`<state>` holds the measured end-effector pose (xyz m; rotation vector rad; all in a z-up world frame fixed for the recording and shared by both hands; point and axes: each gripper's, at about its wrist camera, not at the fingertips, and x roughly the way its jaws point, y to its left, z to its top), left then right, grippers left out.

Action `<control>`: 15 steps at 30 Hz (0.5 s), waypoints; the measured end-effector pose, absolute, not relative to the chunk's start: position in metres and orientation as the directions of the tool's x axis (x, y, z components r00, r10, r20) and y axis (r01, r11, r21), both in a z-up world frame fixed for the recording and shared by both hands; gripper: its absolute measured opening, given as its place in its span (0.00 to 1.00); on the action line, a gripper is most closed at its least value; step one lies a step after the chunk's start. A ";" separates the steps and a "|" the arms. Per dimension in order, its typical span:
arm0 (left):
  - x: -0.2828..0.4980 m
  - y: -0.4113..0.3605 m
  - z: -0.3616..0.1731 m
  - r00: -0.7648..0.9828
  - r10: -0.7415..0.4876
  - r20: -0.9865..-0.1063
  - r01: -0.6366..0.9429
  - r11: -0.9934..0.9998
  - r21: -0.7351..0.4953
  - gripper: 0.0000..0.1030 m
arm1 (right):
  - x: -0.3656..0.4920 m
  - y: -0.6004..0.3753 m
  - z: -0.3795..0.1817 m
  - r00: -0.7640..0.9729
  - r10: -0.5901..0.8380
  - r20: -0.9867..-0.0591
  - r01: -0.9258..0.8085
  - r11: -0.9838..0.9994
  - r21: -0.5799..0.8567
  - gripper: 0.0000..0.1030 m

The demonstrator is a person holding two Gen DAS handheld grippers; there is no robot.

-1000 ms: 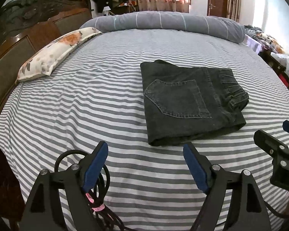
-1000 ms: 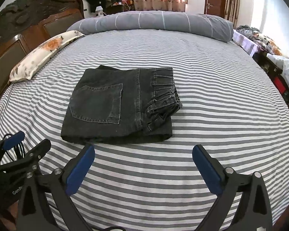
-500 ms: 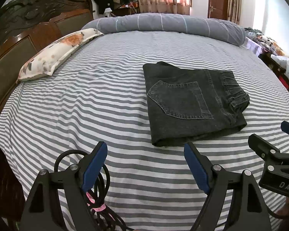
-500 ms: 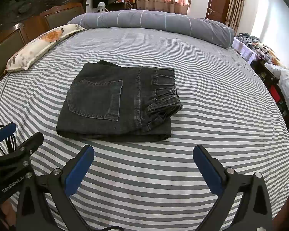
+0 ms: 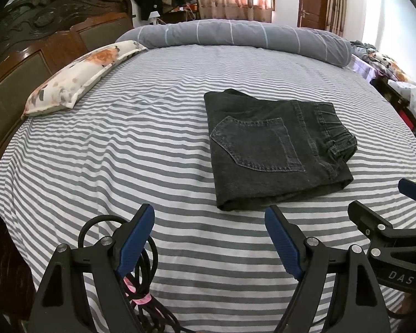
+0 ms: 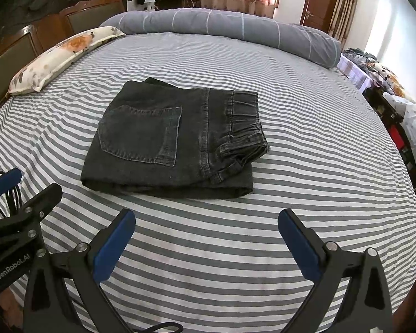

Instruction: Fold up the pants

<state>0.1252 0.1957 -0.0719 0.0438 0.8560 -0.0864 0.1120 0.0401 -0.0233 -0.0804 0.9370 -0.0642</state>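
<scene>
Left gripper (image 5: 209, 222) and right gripper (image 6: 206, 227) both spread wide, nothing between the blue pads, hovering over the striped sheet (image 6: 305, 138) at the near edge of the bed. Just beyond them: black pants (image 6: 163, 141) folded into a compact rectangle, flat mid-bed (back pocket up, waistband on the right side). Farther back, floral pillow (image 5: 83, 75) by the wooden headboard (image 5: 55, 41), grey rolled duvet (image 5: 235, 36) along the far edge.

Matt black denim pants (image 6: 163, 141) lie on a striped cotton bed (image 6: 305, 144); upper left, a glossy carved wooden headboard (image 5: 50, 41).
</scene>
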 end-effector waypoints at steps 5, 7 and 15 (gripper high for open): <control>0.125 0.195 -0.072 0.658 -0.049 -0.752 0.093 0.996 0.016 0.80 | 0.112 0.039 -0.024 0.590 -0.087 -0.803 0.025 0.996 -0.089 0.99; 0.126 0.196 -0.072 0.657 -0.047 -0.752 0.087 0.996 0.014 0.80 | 0.111 0.039 -0.024 0.589 -0.087 -0.804 0.025 0.996 -0.089 0.99; 0.126 0.196 -0.071 0.664 -0.028 -0.748 0.081 0.996 0.035 0.80 | 0.110 0.039 -0.026 0.586 -0.081 -0.806 0.024 0.996 -0.083 0.99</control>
